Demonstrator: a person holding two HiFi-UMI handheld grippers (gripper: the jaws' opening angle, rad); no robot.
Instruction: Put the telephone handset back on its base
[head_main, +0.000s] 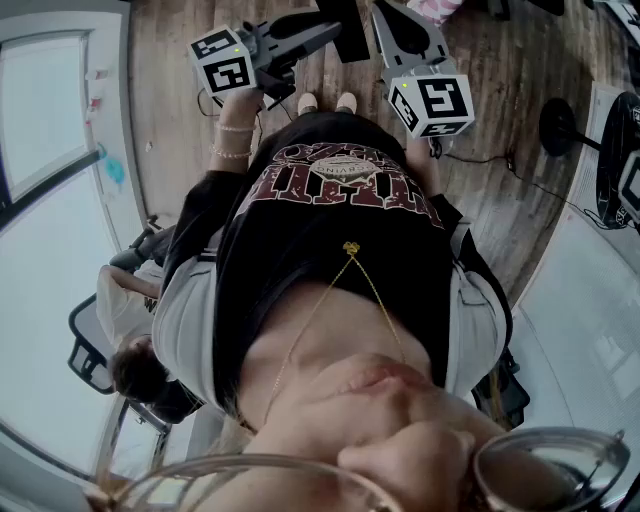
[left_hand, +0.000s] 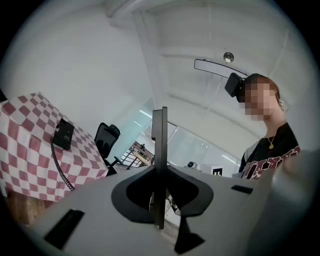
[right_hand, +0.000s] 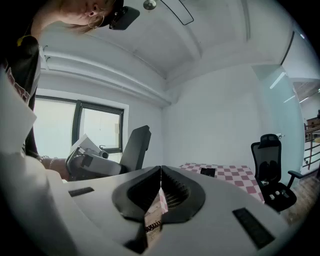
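Phone: one black piece with one coiled cord, lying on the checked table at far left of the left gripper view. Can't tell handset from base. It is well apart from the left gripper, whose jaws are pressed together into one thin upright bar with nothing between them. Also here: one black chair beside the table, and the person's black shirt at right.

Right gripper view: same table far off at centre right, with the phone a small dark patch on it; no cord can be made out. Right gripper has its jaws clenched at the tips and is empty. One chair at right and one window at left, which the other views lack.

Head view: no phone and no table. It shows both grippers together, two marker cubes, a wooden floor, and a second person seated at lower left.
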